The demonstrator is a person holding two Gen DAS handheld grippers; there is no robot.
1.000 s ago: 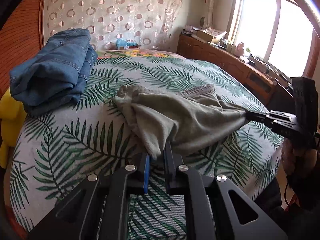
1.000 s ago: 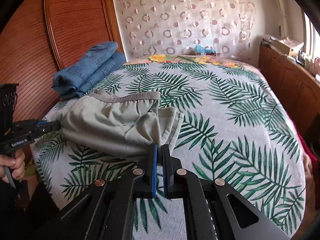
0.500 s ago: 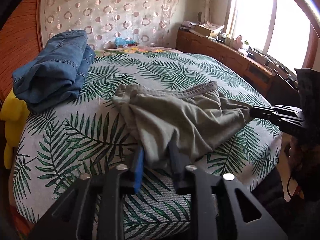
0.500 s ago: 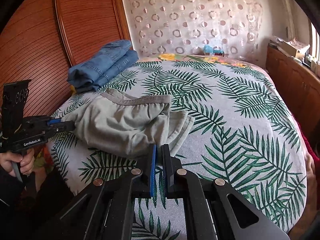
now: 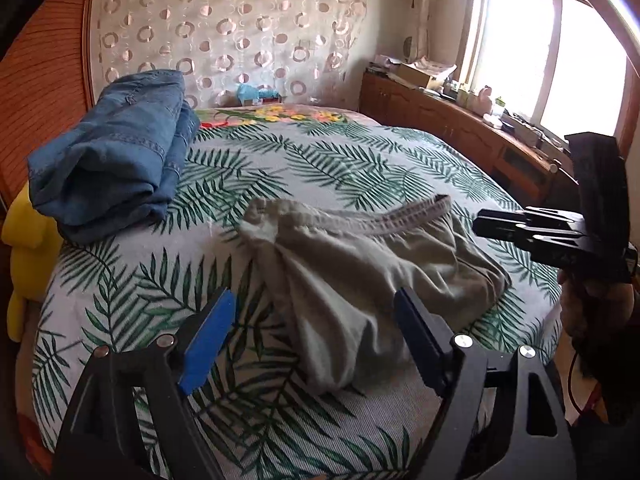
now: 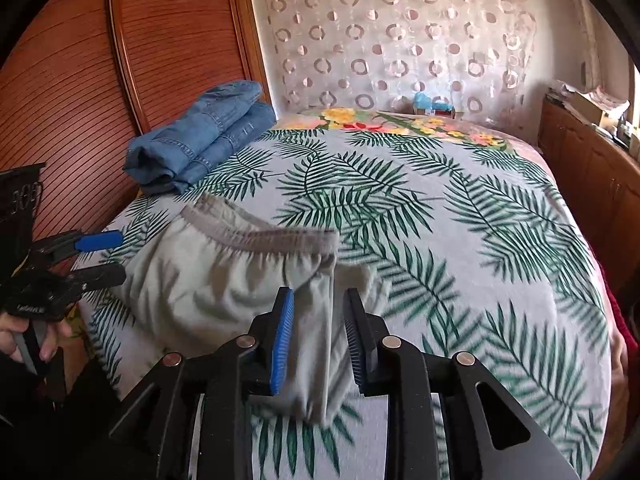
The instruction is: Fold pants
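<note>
Grey-green pants [image 5: 360,268] with an elastic waistband lie bunched on the near part of the leaf-print bed [image 5: 320,160]. My left gripper [image 5: 312,332] is open, its jaws wide apart on either side of the cloth's near end, holding nothing. My right gripper [image 6: 318,336] is open too, with a fold of the pants [image 6: 224,280] hanging loose between its fingers. Each gripper shows in the other's view: the right gripper [image 5: 520,232] at the pants' right end, the left gripper [image 6: 100,256] at their left end, jaws apart.
Folded blue jeans [image 5: 116,152] lie at the bed's far left by the wooden headboard [image 6: 120,80]. A yellow plush toy [image 5: 24,256] sits off the left edge. A wooden cabinet [image 5: 460,120] runs under the window on the right.
Both grippers were shut on the ends of the pants and held them stretched. Both have opened and the pants have dropped onto the bed.
</note>
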